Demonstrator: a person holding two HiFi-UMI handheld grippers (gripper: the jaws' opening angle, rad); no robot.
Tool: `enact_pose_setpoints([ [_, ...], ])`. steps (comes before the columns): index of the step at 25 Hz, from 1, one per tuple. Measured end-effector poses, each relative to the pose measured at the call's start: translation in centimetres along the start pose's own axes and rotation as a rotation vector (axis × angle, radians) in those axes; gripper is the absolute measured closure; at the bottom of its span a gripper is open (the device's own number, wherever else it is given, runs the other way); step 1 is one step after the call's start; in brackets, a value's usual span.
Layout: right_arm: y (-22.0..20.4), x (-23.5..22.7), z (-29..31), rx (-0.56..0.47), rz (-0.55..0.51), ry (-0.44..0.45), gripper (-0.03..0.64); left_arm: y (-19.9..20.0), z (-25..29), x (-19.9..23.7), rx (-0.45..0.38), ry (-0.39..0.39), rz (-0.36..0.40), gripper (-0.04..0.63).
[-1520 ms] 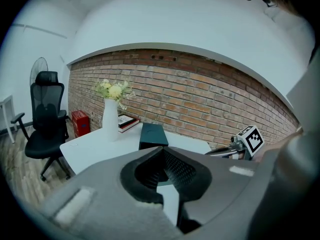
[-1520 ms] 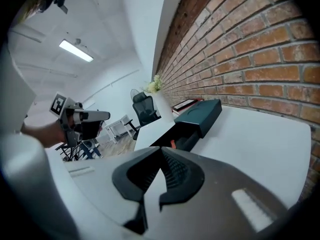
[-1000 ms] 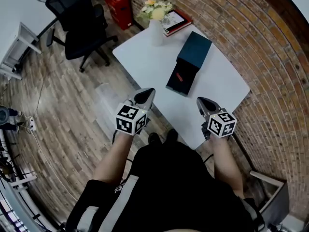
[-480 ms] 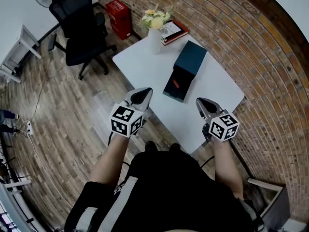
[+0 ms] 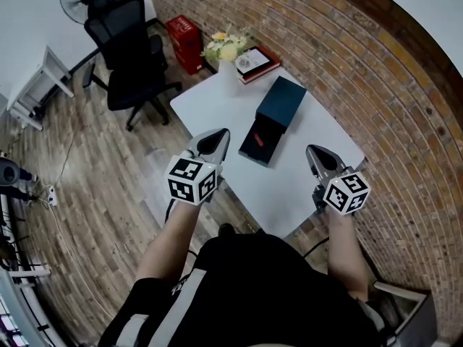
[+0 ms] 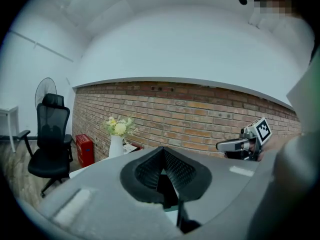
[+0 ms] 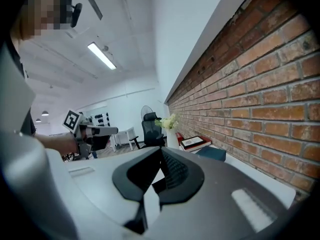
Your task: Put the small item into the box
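Brick wall (image 5: 376,63), white table (image 5: 217,107), dark oblong box (image 5: 279,105); left gripper (image 5: 222,136), right gripper (image 5: 313,151) closed, empty.

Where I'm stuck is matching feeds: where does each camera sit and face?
Head view: head-mounted, steeply down at table, box; shows forearms, lap, left hand-held gripper, right hand-held gripper.
Left gripper view: rides that gripper, faces the brick wall; shows its shut jaws.
Right gripper view: rides that gripper, faces along the wall; shows its shut jaws.
Shared: both gripper views catch flowers, chair.
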State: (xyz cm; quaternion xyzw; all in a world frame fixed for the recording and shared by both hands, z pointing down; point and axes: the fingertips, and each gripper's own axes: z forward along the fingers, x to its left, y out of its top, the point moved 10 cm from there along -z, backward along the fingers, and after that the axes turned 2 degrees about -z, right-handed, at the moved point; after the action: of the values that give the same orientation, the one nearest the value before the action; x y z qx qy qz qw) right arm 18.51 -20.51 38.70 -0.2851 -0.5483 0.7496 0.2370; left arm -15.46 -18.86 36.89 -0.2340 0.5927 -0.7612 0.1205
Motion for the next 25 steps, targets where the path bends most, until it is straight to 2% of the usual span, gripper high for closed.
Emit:
enact_pose_setpoints([
  [9, 5.0, -2.3, 0.0, -0.135, -0.059, -0.031, 0.615, 4.1, 2.4, -0.1, -0.049, 0.045, 0.052, 0.589],
  [12, 6.4, -0.7, 0.2, -0.219, -0.095, -0.051, 0.615, 3.7, 2.3, -0.4, -0.049, 0.060, 0.086, 0.589],
  [14, 6.5, 0.1, 0.0, -0.253, -0.107, -0.053, 0.615, 2.9, 2.2, -0.6, -0.049, 0.060, 0.082, 0.589],
  [18, 5.2, 0.6, -0.9, -0.237, -0.131, -0.029, 0.617, 1.4, 2.1, -0.4, -0.028, 0.051, 0.070, 0.589],
  [25, 3.9, 0.4, -2.1, -0.230, -0.127, -0.080, 0.617, 0.1, 1.1, 0.5, -0.017, 0.072, 0.038, 0.589],
])
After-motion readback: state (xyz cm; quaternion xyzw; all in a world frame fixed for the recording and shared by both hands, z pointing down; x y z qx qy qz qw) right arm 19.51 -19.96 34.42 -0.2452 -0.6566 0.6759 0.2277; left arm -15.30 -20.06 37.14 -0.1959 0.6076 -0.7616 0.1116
